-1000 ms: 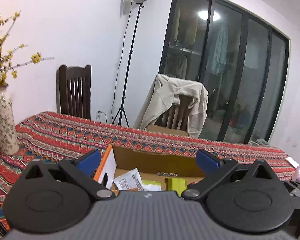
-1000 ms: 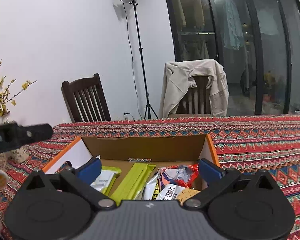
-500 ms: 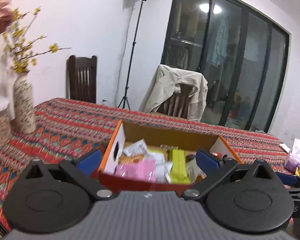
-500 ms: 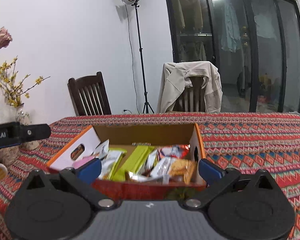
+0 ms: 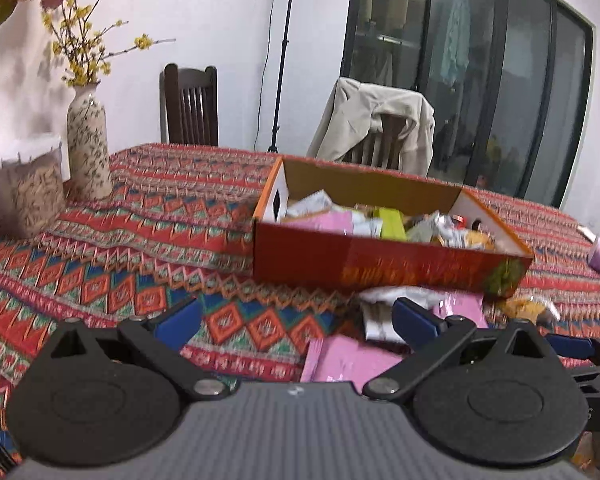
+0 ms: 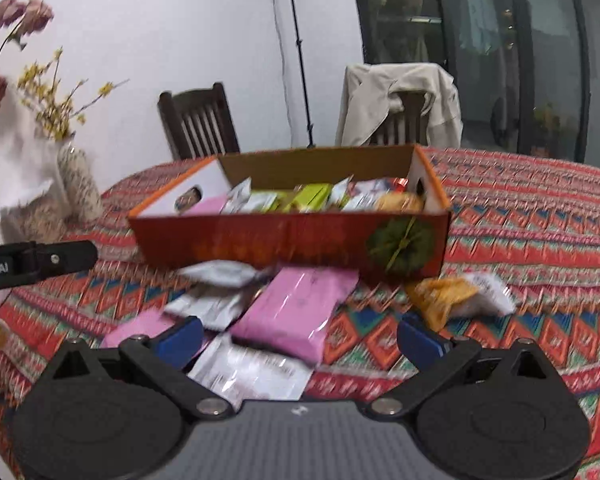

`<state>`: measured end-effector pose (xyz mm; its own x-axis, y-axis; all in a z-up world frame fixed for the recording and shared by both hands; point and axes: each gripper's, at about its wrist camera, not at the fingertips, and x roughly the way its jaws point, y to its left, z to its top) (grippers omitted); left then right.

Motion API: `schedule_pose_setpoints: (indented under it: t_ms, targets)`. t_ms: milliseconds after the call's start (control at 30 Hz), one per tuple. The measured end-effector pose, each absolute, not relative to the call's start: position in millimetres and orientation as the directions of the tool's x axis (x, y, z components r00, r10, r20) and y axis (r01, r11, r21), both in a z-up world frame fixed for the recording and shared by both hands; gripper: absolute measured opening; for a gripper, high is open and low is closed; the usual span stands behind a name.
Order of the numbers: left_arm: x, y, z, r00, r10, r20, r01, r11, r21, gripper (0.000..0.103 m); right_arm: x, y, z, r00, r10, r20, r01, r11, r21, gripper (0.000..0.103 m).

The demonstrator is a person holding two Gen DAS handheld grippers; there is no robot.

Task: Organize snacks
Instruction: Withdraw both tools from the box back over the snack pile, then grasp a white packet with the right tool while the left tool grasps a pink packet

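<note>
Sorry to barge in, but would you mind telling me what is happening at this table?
A person is sorting snacks with two handheld tongs. Both the left tongs and the right tongs are open and empty, hovering over loose packets in front of the red snack box, which is already full. A pink packet and an orange packet lie on the patterned tablecloth.

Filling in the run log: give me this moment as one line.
left hand-held gripper: open, empty | right hand-held gripper: open, empty | snack box: partly filled | pink packet: loose on tablecloth
</note>
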<state>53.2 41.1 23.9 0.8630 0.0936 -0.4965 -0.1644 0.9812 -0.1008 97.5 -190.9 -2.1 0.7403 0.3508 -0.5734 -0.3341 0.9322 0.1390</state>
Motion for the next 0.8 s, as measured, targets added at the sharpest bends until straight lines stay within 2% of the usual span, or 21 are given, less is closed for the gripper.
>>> schedule_pose_setpoints:
  t_ms: [333, 467, 533, 600, 633, 733, 800]
  targets:
    - [35, 47, 7, 0.838, 0.108, -0.535, -0.184, 0.979, -0.090, 0.103, 100, -158, -20, 0.712, 0.294, -0.637, -0.302, 0.948, 0.100, 0.103]
    - [34, 51, 8, 0.834, 0.119, -0.538, -0.198, 0.976, -0.092, 0.103, 99, -149, -32, 0.709, 0.263, -0.654, -0.302, 0.952, 0.054, 0.097]
    - [34, 51, 8, 0.834, 0.116, -0.539, -0.197, 0.976, -0.095, 0.103, 96, -150, -31, 0.718, 0.265, -0.644, -0.305, 0.951, 0.051, 0.087]
    - [35, 49, 8, 0.832, 0.113, -0.543, -0.194, 0.977, -0.094, 0.103, 93, -153, -30, 0.733, 0.254, -0.631, -0.297, 0.954, 0.039, 0.060]
    - [36, 47, 7, 0.830, 0.112, -0.546, -0.191, 0.977, -0.091, 0.103, 93, -156, -29, 0.734, 0.258, -0.629, -0.299, 0.953, 0.041, 0.058]
    - [41, 42, 7, 0.824, 0.111, -0.556, -0.186, 0.979, -0.079, 0.103, 88, -165, -28, 0.736, 0.292, -0.610, -0.315, 0.946, 0.073, 0.040]
    - [45, 37, 4, 0.814, 0.102, -0.572, -0.174, 0.982, -0.072, 0.103, 85, -172, -26, 0.743, 0.308, -0.595, -0.317, 0.944, 0.092, 0.036]
